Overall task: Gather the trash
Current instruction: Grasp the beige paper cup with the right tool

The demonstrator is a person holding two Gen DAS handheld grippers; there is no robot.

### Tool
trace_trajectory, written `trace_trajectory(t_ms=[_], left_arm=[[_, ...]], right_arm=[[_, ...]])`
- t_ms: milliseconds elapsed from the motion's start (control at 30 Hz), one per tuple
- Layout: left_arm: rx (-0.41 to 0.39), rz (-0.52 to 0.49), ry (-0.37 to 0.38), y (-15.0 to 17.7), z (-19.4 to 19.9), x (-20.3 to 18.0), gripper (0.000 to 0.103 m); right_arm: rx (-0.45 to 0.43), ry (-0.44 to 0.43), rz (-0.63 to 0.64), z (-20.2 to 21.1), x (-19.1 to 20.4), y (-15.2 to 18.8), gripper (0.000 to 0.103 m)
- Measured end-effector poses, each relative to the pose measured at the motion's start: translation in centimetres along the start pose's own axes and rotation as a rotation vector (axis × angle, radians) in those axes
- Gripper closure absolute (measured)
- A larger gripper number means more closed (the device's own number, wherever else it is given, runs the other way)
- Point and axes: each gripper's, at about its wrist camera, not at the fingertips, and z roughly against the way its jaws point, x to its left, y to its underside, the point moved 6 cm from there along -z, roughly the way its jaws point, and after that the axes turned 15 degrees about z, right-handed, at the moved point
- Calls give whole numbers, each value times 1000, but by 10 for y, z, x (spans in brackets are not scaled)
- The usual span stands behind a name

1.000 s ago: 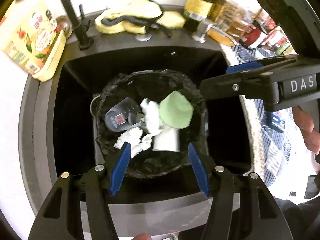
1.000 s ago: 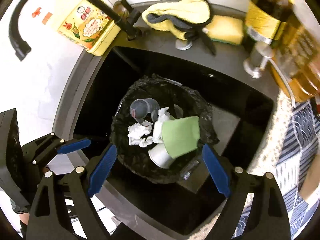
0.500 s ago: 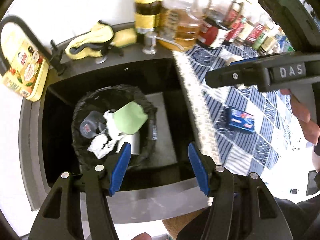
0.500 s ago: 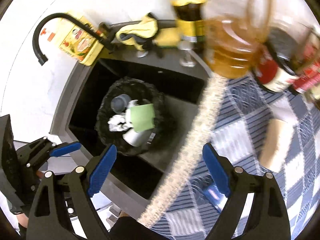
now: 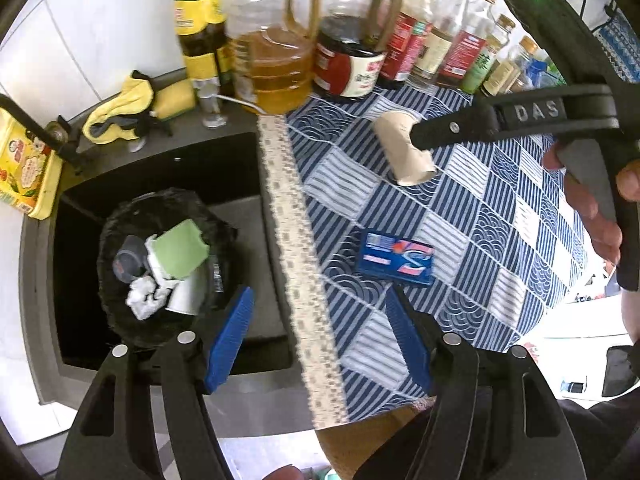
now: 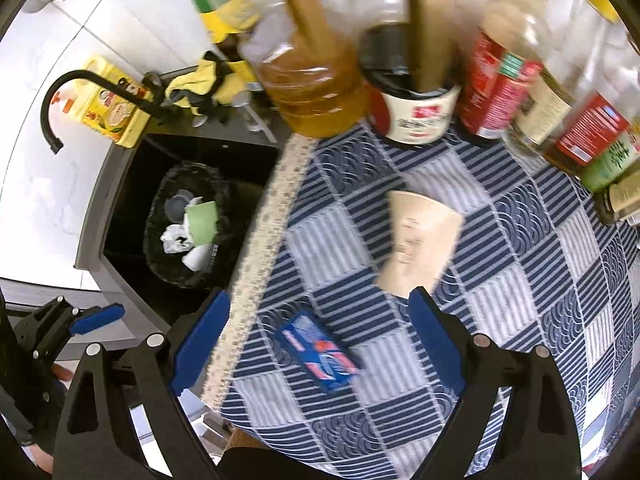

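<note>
A black-bagged trash bin [image 5: 120, 312] [image 6: 160, 248] stands in the dark sink, holding a green sheet, crumpled white paper and cups. A blue wrapper [image 5: 396, 258] [image 6: 320, 356] and a cardboard tube [image 5: 404, 150] [image 6: 420, 240] lie on the blue patterned tablecloth. My left gripper [image 5: 320, 336] is open and empty above the cloth's lace edge, just short of the wrapper. My right gripper [image 6: 320, 344] is open and empty, hovering over the wrapper with the tube beyond its right finger; it also shows in the left wrist view above the tube.
Oil jugs and several sauce bottles [image 5: 352, 56] [image 6: 416, 80] line the back of the cloth. A black faucet [image 6: 76, 92], a yellow tin [image 5: 24, 164] and yellow gloves [image 5: 124, 116] sit behind the sink [image 5: 256, 240].
Both grippers have swung right, away from above the trash bin to over the tablecloth. The wrapper and cardboard tube have come into view. Both stay open.
</note>
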Motion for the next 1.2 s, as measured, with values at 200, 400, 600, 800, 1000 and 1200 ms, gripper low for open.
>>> trace_trajectory(t_ms=[200, 400, 600, 800, 1000, 1200], left_arm=[[25, 3, 8, 5, -13, -25, 30], [58, 20, 30, 8, -32, -39, 22], [102, 33, 45, 16, -58, -46, 22], [127, 65, 67, 25, -77, -48, 22], [132, 97, 94, 28, -89, -51, 22], [140, 92, 101, 25, -99, -54, 22]], right_arm=[[30, 12, -42, -14, -38, 12, 13], [71, -5, -91, -45, -65, 17, 13], [103, -39, -144, -78, -79, 15, 13], [116, -41, -150, -94, -82, 11, 25], [136, -45, -132, -103, -83, 14, 43], [114, -41, -113, -92, -87, 16, 44]])
